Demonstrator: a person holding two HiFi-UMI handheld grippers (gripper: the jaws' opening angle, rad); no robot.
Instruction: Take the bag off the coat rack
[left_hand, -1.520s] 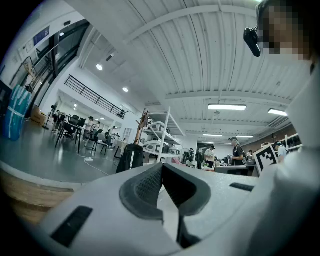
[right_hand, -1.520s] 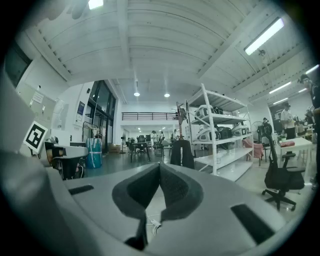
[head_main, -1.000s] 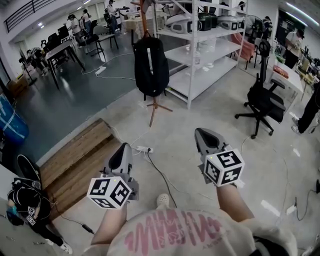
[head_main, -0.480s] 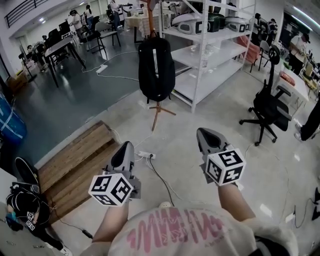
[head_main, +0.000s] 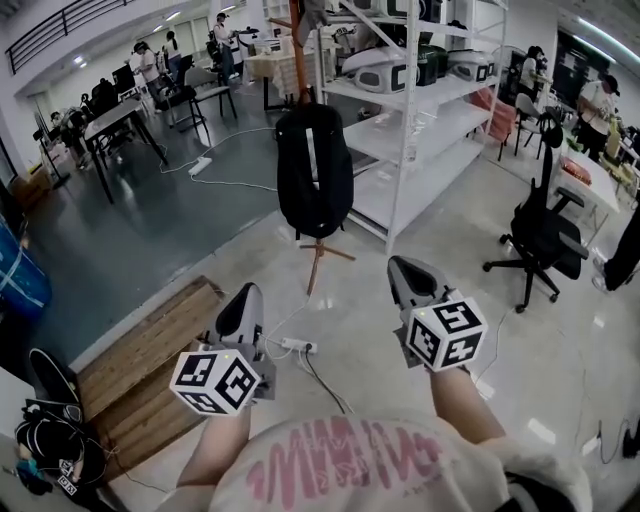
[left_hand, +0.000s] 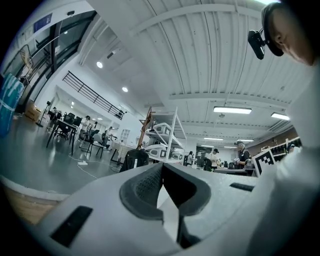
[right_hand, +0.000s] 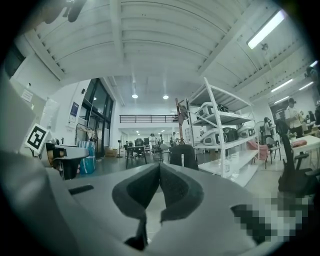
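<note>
Both pairs of jaws are pressed together with nothing between them. The left gripper (head_main: 244, 300) and the right gripper (head_main: 408, 275) are held low in front of the person, side by side, pointing toward the coat rack (head_main: 298, 60). The bag (head_main: 314, 170), black with a pale stripe down its middle, hangs from the upper part of that wooden rack, whose feet stand on the floor just beside the front corner post of the white shelf (head_main: 420, 110). It is well apart from both grippers, ahead and roughly between them; the left gripper view shows it just left of the closed tips, the right gripper view just right of them. The step in hand looks like the approach. To do it well, the person should come in square to the bag, open the jaws before reaching, and aim for whatever strap holds it at the top — lifting up and off rather than tugging outward, since the rack could tip. A power strip (head_main: 297, 346) lies on the floor along the way.
</note>
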